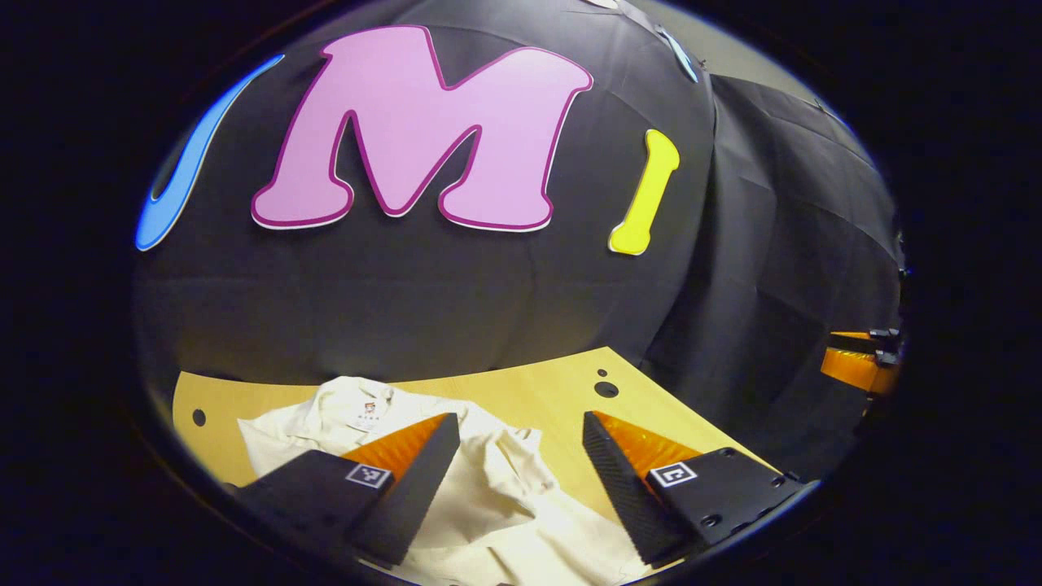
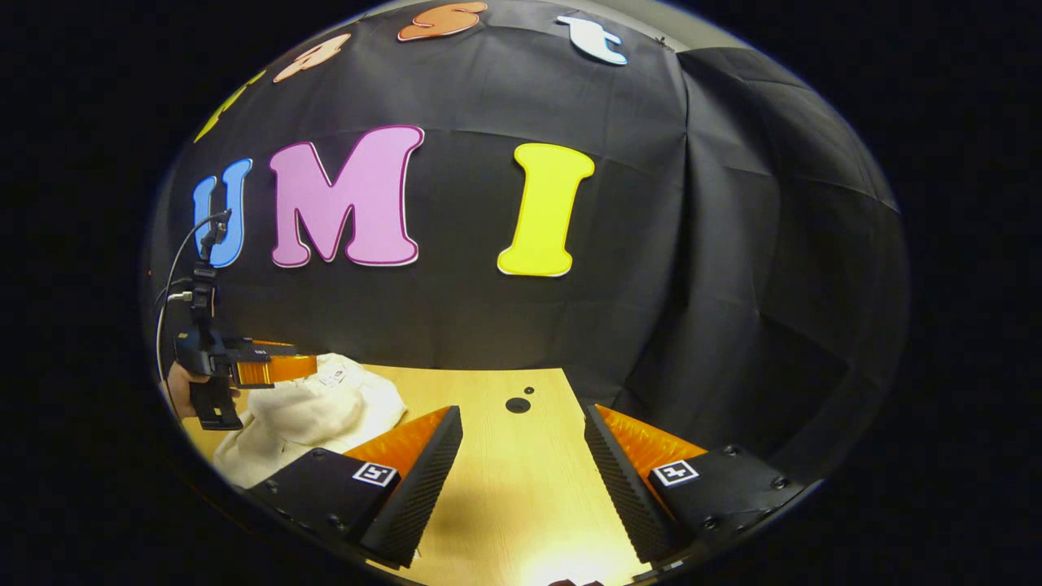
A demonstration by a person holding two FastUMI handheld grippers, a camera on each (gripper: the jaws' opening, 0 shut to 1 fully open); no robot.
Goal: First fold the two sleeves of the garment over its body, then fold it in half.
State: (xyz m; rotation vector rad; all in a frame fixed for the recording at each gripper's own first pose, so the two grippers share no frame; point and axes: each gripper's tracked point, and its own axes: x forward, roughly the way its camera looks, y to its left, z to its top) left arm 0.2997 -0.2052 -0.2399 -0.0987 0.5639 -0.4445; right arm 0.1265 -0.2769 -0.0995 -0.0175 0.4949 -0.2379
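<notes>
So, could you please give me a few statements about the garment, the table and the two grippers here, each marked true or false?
1. The cream fabric garment lies on the light wooden table. True.
2. The left gripper is shut on the garment. False: its jaws stand open, with the cloth below them.
3. The right gripper is open over bare wood. True.
4. The garment is neatly folded in half. False: it lies rumpled and unfolded.
5. In the right gripper view, a hand holds the left gripper near the garment. True.
6. The table has no holes. False: dark round holes show in the wood.
</notes>
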